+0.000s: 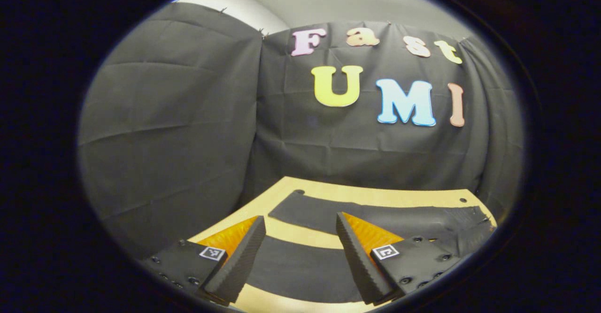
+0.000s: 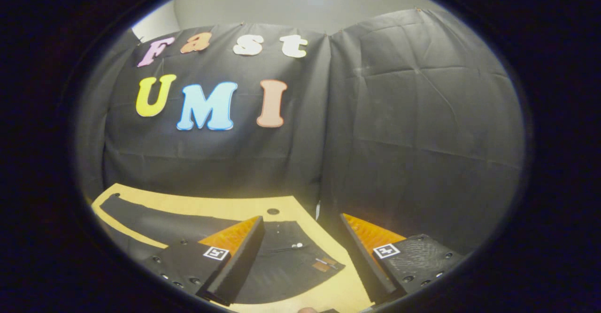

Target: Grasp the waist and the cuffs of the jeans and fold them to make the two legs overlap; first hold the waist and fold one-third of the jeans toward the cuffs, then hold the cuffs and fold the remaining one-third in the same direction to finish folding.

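The black jeans [image 1: 357,219] lie flat on the yellow table [image 1: 375,194], legs spread apart. My left gripper [image 1: 300,252] hangs above the legs with its jaws wide apart, holding nothing. My right gripper [image 2: 300,252] hangs above the waist end of the jeans [image 2: 281,256], near the table [image 2: 211,207] edge. Its jaws are wide apart too, and nothing is between them.

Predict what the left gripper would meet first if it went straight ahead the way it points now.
Probably the jeans lying flat on the table: the open left gripper points over them; depth is unclear.
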{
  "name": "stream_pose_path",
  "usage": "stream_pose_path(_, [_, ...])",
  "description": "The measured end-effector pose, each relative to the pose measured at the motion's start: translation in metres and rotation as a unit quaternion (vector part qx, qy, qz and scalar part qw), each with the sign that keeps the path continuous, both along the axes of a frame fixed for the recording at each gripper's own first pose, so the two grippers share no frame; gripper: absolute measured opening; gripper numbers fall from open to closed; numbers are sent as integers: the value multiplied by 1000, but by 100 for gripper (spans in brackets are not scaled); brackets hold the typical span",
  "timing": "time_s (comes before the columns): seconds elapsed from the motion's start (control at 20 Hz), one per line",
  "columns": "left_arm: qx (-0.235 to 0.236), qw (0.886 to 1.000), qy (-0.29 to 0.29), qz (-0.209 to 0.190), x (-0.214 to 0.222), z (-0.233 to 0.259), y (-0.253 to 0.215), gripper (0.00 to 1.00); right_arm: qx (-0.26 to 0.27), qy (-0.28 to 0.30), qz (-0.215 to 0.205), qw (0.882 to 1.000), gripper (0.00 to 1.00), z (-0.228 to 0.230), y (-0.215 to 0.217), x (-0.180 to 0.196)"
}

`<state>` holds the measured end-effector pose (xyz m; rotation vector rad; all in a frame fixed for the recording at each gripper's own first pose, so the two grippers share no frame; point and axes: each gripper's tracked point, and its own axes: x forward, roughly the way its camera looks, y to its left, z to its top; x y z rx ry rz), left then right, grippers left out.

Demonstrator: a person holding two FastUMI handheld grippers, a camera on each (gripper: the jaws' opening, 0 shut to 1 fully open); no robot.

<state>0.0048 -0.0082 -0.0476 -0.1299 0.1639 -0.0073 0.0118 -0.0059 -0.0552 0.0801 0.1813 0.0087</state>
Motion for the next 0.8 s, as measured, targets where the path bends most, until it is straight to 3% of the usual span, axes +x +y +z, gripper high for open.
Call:
stream_pose_path(0.15, [-68,995,71,18,5,-41,8,98,102,97,11,990,95,-46,8,4])
stream_pose_path(0.25, [-140,981,131,35,10,-76,14,97,169,193,4,967,96,-92,10,-1])
stream_pose_path(0.4, [-206,961,176,65,11,-103,24,98,223,241,-14,944,95,-124,7,2])
stream_pose_path(0.6, [-252,935,223,109,10,-134,36,98,295,303,-42,906,95,-156,3,0])
stream_pose_path(0.65, [-267,927,233,120,8,-142,39,97,310,313,-48,897,100,-159,3,2])
stream_pose_path(0.7, [-282,920,238,131,8,-148,44,98,321,324,-54,888,95,-168,2,4])
stream_pose_path(0.8, [-309,904,253,155,4,-161,54,98,338,341,-61,875,95,-179,4,8])
